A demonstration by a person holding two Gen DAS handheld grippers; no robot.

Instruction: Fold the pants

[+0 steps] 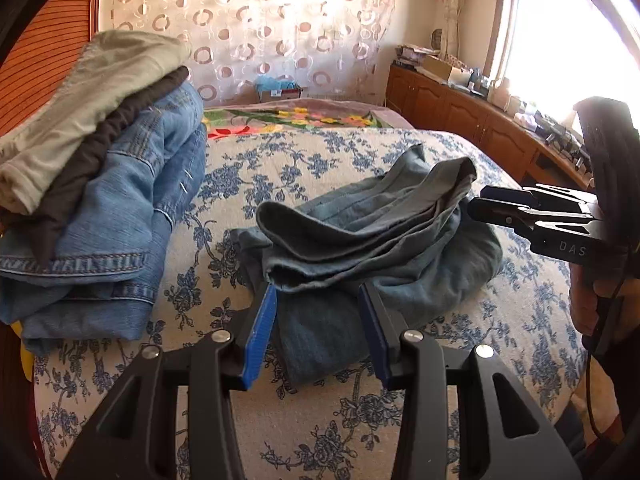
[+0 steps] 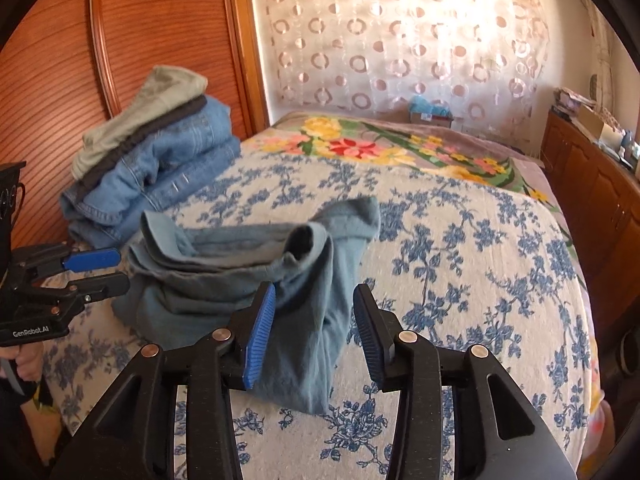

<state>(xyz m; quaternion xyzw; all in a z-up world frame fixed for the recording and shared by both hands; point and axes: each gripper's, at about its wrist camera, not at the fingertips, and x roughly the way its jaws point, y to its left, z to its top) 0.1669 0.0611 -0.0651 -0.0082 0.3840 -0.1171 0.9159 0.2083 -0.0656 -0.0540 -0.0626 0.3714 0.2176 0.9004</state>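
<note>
A pair of grey-blue pants (image 1: 372,240) lies loosely folded in a rumpled bundle on the bed; it also shows in the right wrist view (image 2: 256,268). My left gripper (image 1: 318,300) is open, its blue pads on either side of the bundle's near edge, holding nothing. My right gripper (image 2: 314,300) is open at the bundle's right end, over a hanging leg end. The right gripper also appears at the right of the left wrist view (image 1: 478,202), just beside the pants. The left gripper shows at the left of the right wrist view (image 2: 118,268), open.
A stack of folded clothes (image 1: 100,200), jeans under dark and beige garments, sits on the bed at left by a wooden headboard (image 2: 120,40). The bed has a blue floral cover (image 2: 460,260). Wooden cabinets (image 1: 460,108) run along the right under a bright window.
</note>
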